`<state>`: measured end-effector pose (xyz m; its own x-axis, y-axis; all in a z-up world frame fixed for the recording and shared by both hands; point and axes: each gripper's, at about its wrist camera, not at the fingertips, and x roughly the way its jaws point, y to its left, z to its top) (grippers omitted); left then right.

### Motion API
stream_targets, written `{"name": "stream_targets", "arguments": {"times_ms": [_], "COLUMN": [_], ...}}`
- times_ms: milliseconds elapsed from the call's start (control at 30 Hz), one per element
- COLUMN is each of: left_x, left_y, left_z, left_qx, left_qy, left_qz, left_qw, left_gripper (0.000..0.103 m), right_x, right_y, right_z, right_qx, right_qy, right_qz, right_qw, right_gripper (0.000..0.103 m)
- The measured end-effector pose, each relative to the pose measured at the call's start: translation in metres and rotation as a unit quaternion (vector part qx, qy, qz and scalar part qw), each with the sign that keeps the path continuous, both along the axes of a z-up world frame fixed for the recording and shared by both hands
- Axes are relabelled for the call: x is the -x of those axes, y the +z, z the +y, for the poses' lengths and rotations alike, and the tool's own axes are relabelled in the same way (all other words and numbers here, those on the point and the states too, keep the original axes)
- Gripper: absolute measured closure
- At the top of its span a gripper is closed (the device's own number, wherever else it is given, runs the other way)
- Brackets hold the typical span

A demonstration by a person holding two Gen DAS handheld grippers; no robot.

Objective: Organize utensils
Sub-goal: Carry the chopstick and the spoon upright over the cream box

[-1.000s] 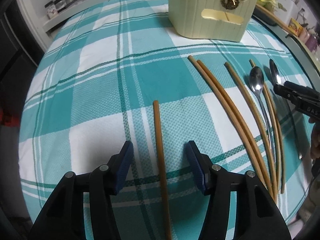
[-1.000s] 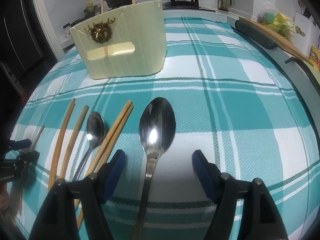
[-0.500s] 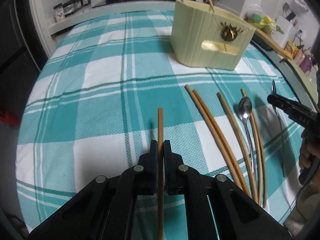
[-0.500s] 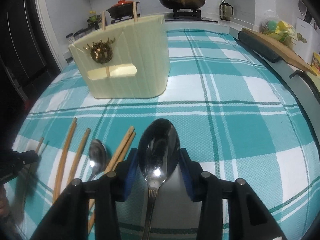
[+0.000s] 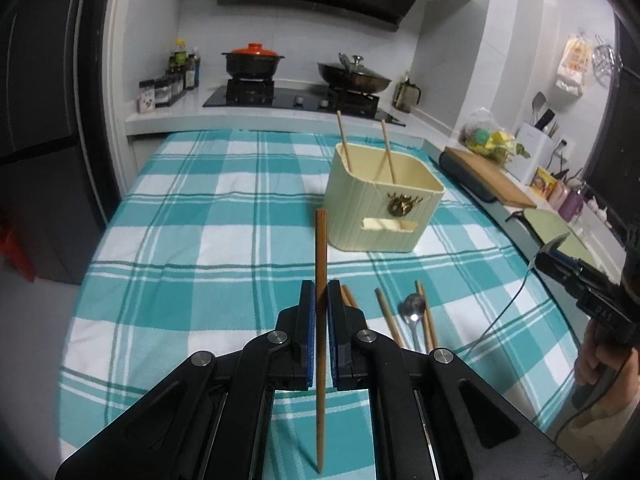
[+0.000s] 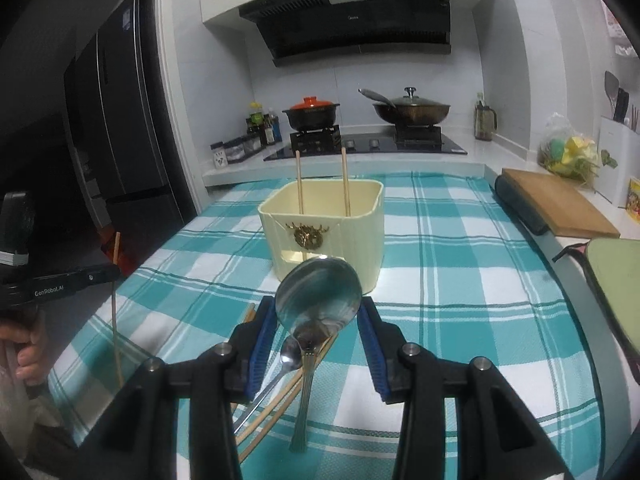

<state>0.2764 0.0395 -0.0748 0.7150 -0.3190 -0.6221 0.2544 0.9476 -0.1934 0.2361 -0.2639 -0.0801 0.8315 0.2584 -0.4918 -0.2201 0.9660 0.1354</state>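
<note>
My left gripper (image 5: 321,294) is shut on a brown wooden chopstick (image 5: 321,248), held well above the teal plaid tablecloth (image 5: 192,240). My right gripper (image 6: 318,314) is shut on the bowl of a large steel spoon (image 6: 318,292), also raised off the cloth, handle hanging down. The cream utensil holder (image 5: 380,208) stands ahead with two chopsticks (image 5: 387,150) upright in it. Several chopsticks (image 5: 386,316) and a small spoon (image 5: 414,306) lie on the cloth below. In the right wrist view the left gripper (image 6: 114,270) shows at the left edge with its chopstick (image 6: 115,308).
A stove with an orange-lidded pot (image 5: 253,62) and a wok (image 5: 354,74) lines the far counter. A wooden cutting board (image 5: 490,176) and a green mat (image 5: 560,236) sit along the right edge. Jars (image 5: 168,88) stand at the far left. A hand (image 5: 600,356) holds the right gripper.
Both grippers shut, the left on the chopstick, the right on the large spoon, then rose off the cloth and tilted up so the kitchen wall came into view.
</note>
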Motion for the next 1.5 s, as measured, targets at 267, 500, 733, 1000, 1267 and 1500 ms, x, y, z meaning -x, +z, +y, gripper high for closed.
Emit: {"name": "stream_targets", "arguments": {"times_ms": [267,500,733,1000,1267,1500], "left_x": [0.01,0.005,0.002,-0.015,-0.048,-0.079], "left_y": [0.021,0.032,0.048,0.071,0.106,0.153], "left_z": [-0.001,0.002,-0.004,-0.016,-0.031,-0.06], "left_qx": [0.013,0.03,0.036,0.038,0.042,0.032], "left_qy": [-0.003,-0.001,-0.01,-0.021,-0.025,-0.035], "left_qz": [-0.032,-0.035,-0.05,-0.068,-0.095,-0.14], "left_qw": [0.9994,0.9989,0.9981,0.9967,0.9943,0.989], "left_gripper": [0.099,0.099,0.099,0.099,0.099,0.099], "right_x": [0.011,0.012,0.009,-0.006,-0.042,-0.086], "right_y": [0.019,0.04,0.058,0.069,0.088,0.117], "right_z": [0.002,0.001,0.0,-0.006,-0.01,-0.014], "right_qx": [0.007,0.013,0.02,0.02,0.018,0.019], "right_qy": [0.001,0.002,0.006,0.013,0.017,0.017], "right_qz": [-0.034,-0.051,-0.061,-0.052,-0.045,-0.052], "right_qw": [0.999,0.999,0.998,0.998,0.999,0.998], "right_gripper": [0.061,0.061,0.061,0.061,0.061,0.061]}}
